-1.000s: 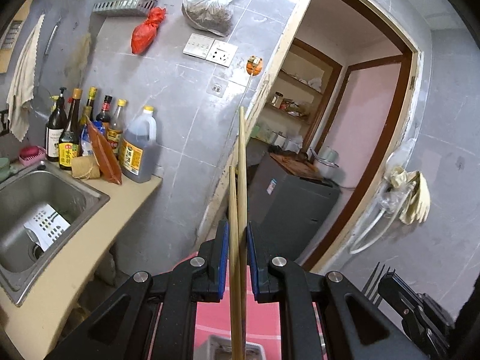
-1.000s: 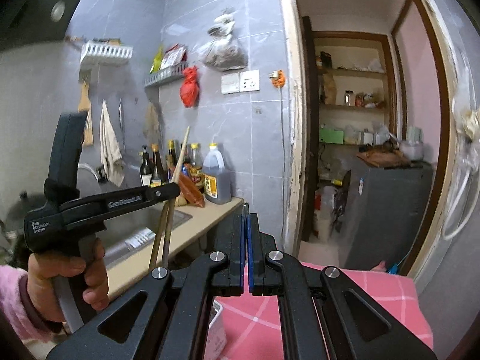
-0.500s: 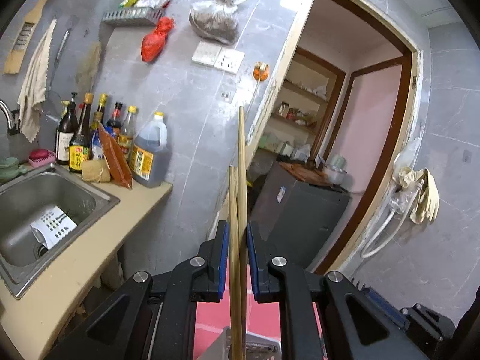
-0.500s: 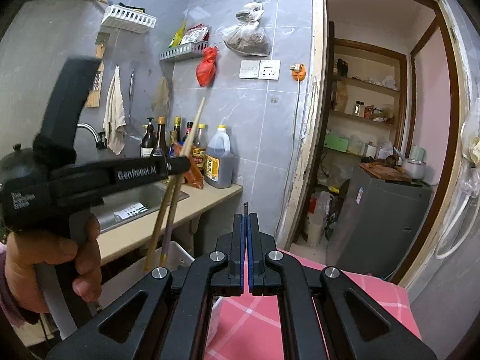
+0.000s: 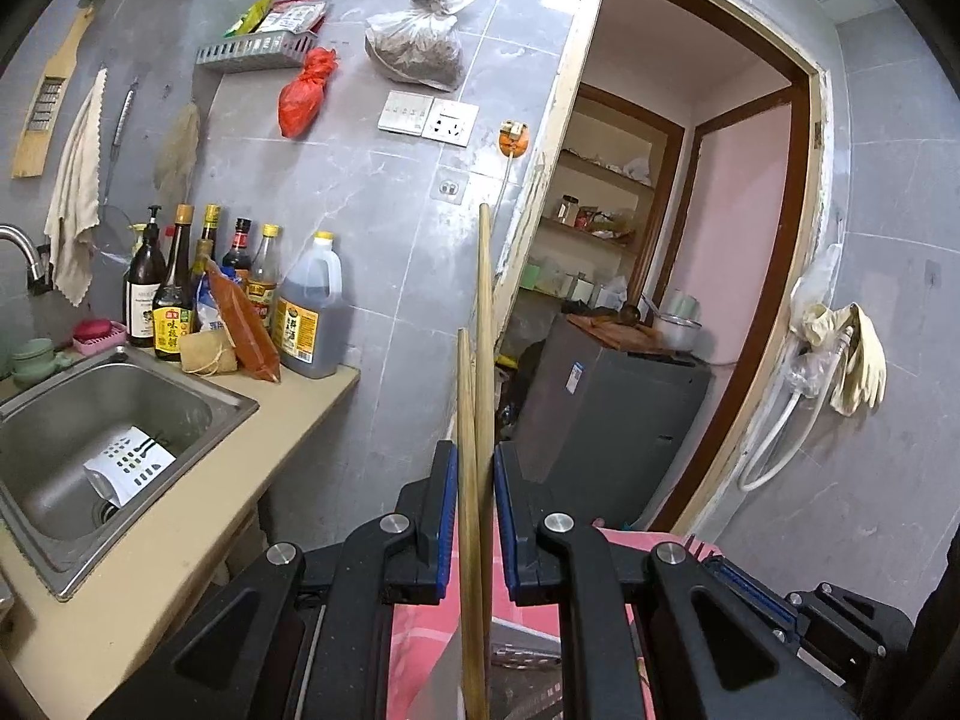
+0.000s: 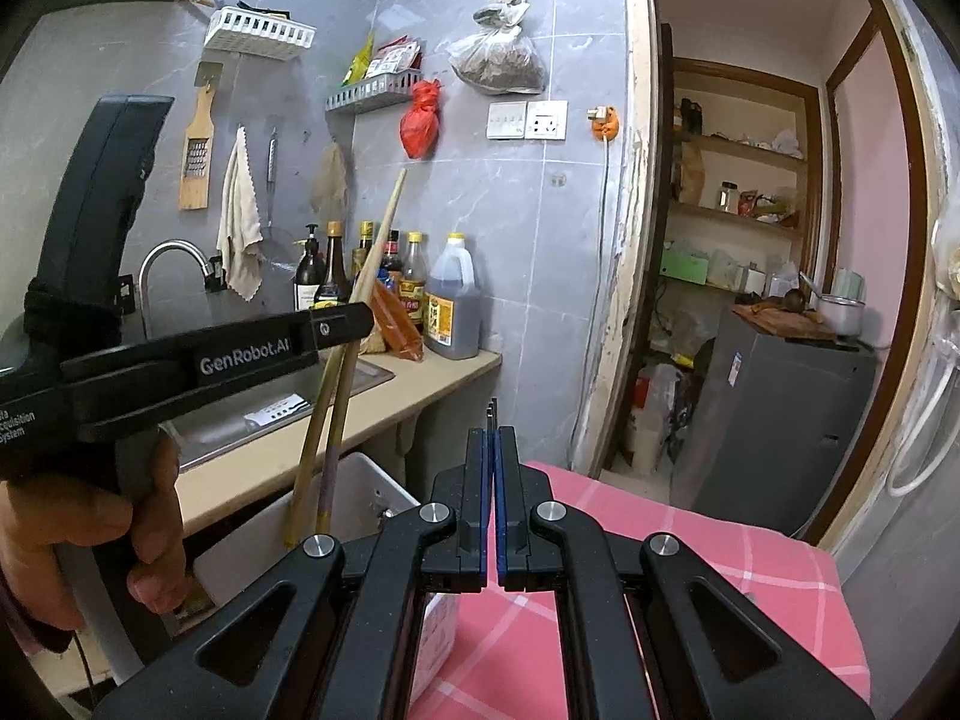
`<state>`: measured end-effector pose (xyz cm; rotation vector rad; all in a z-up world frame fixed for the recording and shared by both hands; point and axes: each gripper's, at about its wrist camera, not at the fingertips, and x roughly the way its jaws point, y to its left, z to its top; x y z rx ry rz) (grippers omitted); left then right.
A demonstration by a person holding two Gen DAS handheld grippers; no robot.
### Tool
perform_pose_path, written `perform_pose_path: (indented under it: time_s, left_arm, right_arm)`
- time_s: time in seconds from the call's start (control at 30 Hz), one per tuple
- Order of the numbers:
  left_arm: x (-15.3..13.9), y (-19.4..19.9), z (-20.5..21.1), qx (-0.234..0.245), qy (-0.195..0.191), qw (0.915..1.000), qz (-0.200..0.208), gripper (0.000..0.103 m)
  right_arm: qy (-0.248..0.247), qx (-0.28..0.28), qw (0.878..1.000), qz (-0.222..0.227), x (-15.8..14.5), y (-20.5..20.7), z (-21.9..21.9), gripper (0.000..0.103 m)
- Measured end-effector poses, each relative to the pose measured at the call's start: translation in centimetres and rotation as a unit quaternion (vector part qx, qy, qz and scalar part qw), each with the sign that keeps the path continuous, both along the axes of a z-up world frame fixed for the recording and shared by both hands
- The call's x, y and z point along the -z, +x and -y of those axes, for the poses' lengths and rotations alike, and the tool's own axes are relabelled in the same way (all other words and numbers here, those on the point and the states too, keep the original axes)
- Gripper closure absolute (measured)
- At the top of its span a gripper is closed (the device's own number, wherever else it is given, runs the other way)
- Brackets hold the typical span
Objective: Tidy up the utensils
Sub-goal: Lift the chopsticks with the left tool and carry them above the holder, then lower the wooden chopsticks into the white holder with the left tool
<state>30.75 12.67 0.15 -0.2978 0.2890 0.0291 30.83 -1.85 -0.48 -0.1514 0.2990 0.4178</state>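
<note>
I see a grey-tiled kitchen wall (image 5: 360,228) with an open doorway (image 5: 690,276) to its right, and a beige bench (image 5: 180,540) carrying a steel sink (image 5: 90,420) along the left. A table under a pink checked cloth (image 6: 690,570) fills the foreground, and a white bin (image 6: 360,480) stands at its left edge, beside the bench. A row of sauce bottles (image 5: 240,300) stands at the back of the bench against the wall. My left gripper (image 5: 474,480) — held in a hand (image 6: 78,546) at the left of the right-wrist view — has its fingers clamped on a pair of wooden chopsticks (image 5: 477,390). They stand nearly upright, slightly crossed, with their lower ends down inside the white bin's opening. My right gripper (image 6: 493,456) has its fingers pressed together on the handle of a fork (image 6: 492,407) — only its dark tines show just past the tips, above the pink cloth.
</note>
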Motion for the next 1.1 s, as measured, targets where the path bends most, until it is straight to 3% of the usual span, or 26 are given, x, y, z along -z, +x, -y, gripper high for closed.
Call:
perform_pose_path:
  time_s: [0.4, 0.7, 1.1]
  left_arm:
    - [-0.7, -1.5, -0.3, 0.003, 0.021, 0.9995, 0.022, 0.091]
    - [-0.6, -2.3, 1.3, 0.012, 0.075, 0.9961, 0.045, 0.091]
    - [1.0, -2.7, 0.0, 0.056, 0.022, 0.9980, -0.018, 0.091]
  right_arm:
    - [0.003, -0.013, 1.000, -0.021, 1.3, -0.5, -0.4, 0.101]
    - [0.006, -0.013, 1.000, -0.028, 1.5, -0.4, -0.5, 0.101]
    - [0.028, -0.031, 0.998, -0.054, 2.4, -0.3, -0.1, 0.101]
